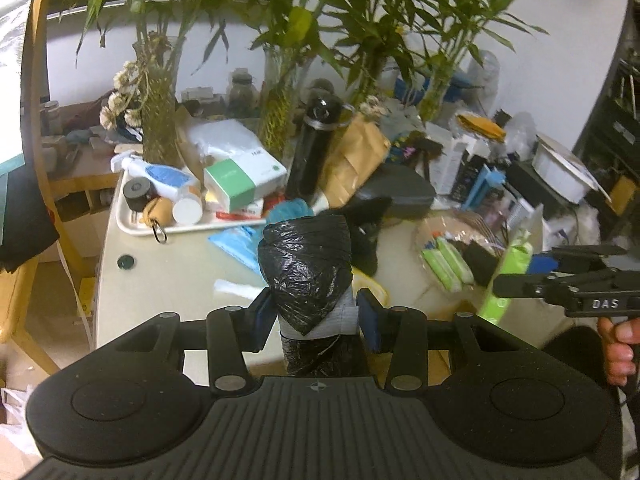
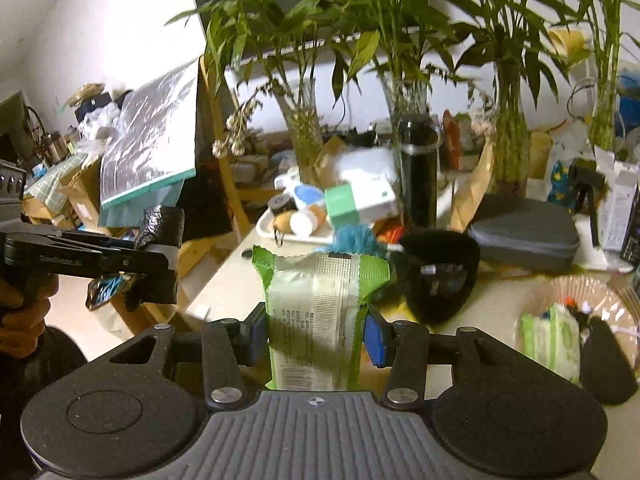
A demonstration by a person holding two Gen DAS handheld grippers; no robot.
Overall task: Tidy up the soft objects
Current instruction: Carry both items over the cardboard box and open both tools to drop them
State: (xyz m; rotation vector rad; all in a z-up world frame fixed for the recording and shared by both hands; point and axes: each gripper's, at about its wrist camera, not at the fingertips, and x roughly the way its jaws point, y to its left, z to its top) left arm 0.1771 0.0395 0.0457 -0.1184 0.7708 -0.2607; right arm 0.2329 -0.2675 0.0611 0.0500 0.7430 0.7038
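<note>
Left gripper (image 1: 316,318) is clamped on a roll of black bin bags (image 1: 306,268): crinkly glossy plastic, cylindrical, with a pale paper band round its lower part where the blue pads (image 1: 370,320) bite. The roll stands upright between the fingers, held in the air over the near edge of the table (image 1: 168,272). Its bottom end is hidden behind the gripper body.

Right gripper (image 2: 316,334) is squeezed on a green-and-white tissue pack (image 2: 320,312): soft film wrapper, flat rectangular, serrated top seal, printed text on the face too blurred to read. It is also held upright above the table, lower end cut off by the gripper.

Both loads are up off the surface, well apart from each other.

Right side of the table: shallow clear plastic basket (image 2: 624,308) holding more green-white packs; the dark items inside are hard to identify. Next to it a black fuzzy pouch (image 2: 438,276), then a grey hard-shell case (image 2: 524,236). Behind: white tray (image 1: 132,224) with bottles and a box, matte black flask (image 1: 314,148), glass vases of bamboo (image 1: 160,112). Back clutter too jumbled to resolve.
</note>
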